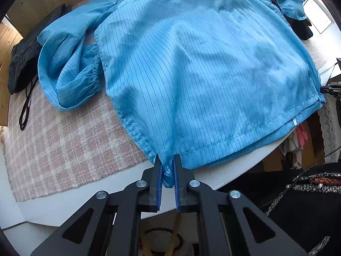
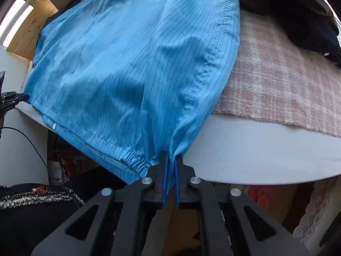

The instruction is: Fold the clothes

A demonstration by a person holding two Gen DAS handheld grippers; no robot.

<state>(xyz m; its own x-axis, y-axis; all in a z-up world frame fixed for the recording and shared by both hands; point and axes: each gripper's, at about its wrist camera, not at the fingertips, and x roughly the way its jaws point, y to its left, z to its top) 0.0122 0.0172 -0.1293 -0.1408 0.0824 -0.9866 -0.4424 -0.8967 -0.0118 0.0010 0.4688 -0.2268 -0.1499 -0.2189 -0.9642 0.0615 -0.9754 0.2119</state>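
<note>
A light blue pinstriped jacket [image 1: 202, 68] lies spread on the table, hem toward me. My left gripper [image 1: 166, 157] is shut on a bunched corner of the hem at the table's near edge. In the right wrist view my right gripper [image 2: 171, 155] is shut on the jacket's [image 2: 119, 64] other hem corner, beside an elastic gather, just off the table edge. Each gripper shows small in the other's view, at the far hem corner: the right gripper [image 1: 327, 89] and the left gripper [image 2: 12, 99]. One sleeve [image 1: 72, 81] lies crumpled to the left; the other cuff [image 1: 292, 6] is at the top right.
A pink checked cloth [image 1: 53, 145] covers the round white table [image 1: 234, 170]. Black garments lie at the left [image 1: 23, 64] and far right [image 1: 302, 27], and one shows as a dark pile [image 2: 298, 15]. A person's black knit top [image 1: 309, 192] is close below the edge. A cable [image 2: 32, 145] hangs at the left.
</note>
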